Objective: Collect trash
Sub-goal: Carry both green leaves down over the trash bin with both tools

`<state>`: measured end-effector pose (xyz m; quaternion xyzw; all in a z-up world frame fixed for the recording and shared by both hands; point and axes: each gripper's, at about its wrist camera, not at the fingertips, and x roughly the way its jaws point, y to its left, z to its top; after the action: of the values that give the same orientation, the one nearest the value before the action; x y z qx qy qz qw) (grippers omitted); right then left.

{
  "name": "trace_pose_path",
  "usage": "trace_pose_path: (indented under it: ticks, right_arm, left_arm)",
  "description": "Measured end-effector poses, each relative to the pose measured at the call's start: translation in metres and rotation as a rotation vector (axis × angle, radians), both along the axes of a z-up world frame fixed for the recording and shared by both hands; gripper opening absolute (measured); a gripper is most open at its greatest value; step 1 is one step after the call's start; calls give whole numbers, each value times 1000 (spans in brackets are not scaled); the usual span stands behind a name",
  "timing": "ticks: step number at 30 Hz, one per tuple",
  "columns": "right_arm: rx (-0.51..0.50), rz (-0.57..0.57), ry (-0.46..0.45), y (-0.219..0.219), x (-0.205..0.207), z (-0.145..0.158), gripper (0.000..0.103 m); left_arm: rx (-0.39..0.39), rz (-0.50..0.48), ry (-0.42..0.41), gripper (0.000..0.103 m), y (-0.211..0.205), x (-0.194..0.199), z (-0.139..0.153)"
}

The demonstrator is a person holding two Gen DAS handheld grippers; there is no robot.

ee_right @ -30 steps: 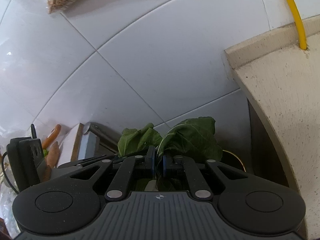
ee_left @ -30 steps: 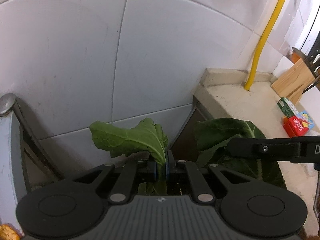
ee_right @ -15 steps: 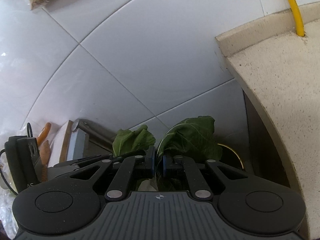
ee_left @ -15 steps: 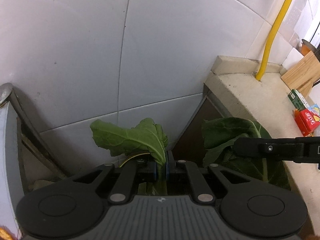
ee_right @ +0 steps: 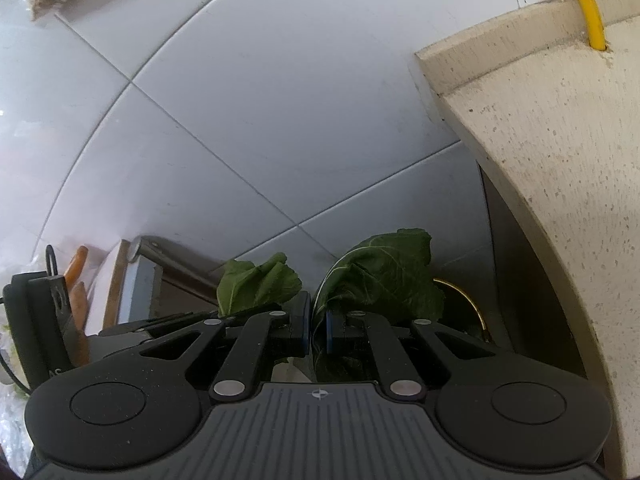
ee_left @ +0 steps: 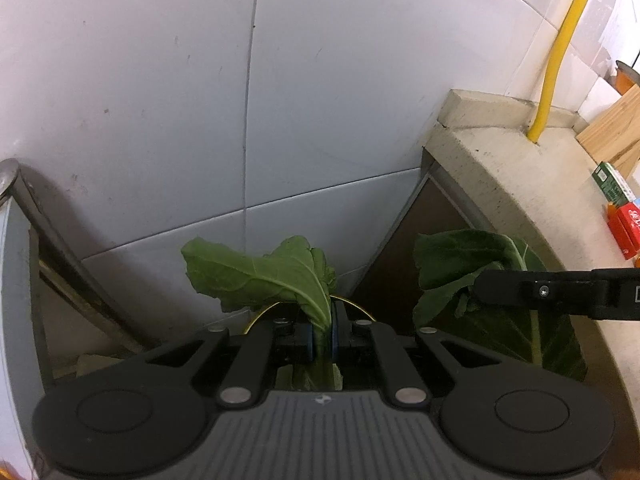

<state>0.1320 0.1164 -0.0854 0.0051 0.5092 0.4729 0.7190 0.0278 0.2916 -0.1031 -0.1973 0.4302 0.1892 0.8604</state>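
Observation:
My left gripper (ee_left: 320, 330) is shut on the stem of a green vegetable leaf (ee_left: 260, 276); the leaf stands up above the jaws. My right gripper (ee_right: 318, 326) is shut on a second, darker green leaf (ee_right: 380, 276). In the left wrist view the right gripper's finger (ee_left: 552, 292) reaches in from the right with that second leaf (ee_left: 480, 280) in front of it. In the right wrist view the left gripper's leaf (ee_right: 256, 284) shows to the left. Both are held over a gap between the counter and a cabinet, where a thin yellow rim (ee_right: 468, 300) curves below the leaves.
A white tiled wall (ee_left: 248, 100) fills the background. A beige stone counter (ee_left: 540, 200) lies at the right with a yellow pipe (ee_left: 560, 48), wooden boards (ee_left: 616, 128) and red and green packets (ee_left: 624, 216). A grey cabinet edge (ee_left: 16, 240) stands at the left. Carrots (ee_right: 76, 268) lie far left.
Both grippers have moved forward and down toward the gap by the wall, each still holding its leaf. The yellow rim below has come into view in the left wrist view.

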Motion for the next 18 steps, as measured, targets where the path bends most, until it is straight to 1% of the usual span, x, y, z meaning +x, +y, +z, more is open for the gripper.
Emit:
trace_pose_path:
  ticks: [14, 18]
  right_arm:
    - [-42, -2, -4, 3, 6, -13, 11]
    - [-63, 1, -8, 9, 8, -19, 16]
  left_arm:
    - [13, -5, 30, 5, 1, 4, -7]
    - [11, -10, 38, 6, 0, 6, -8]
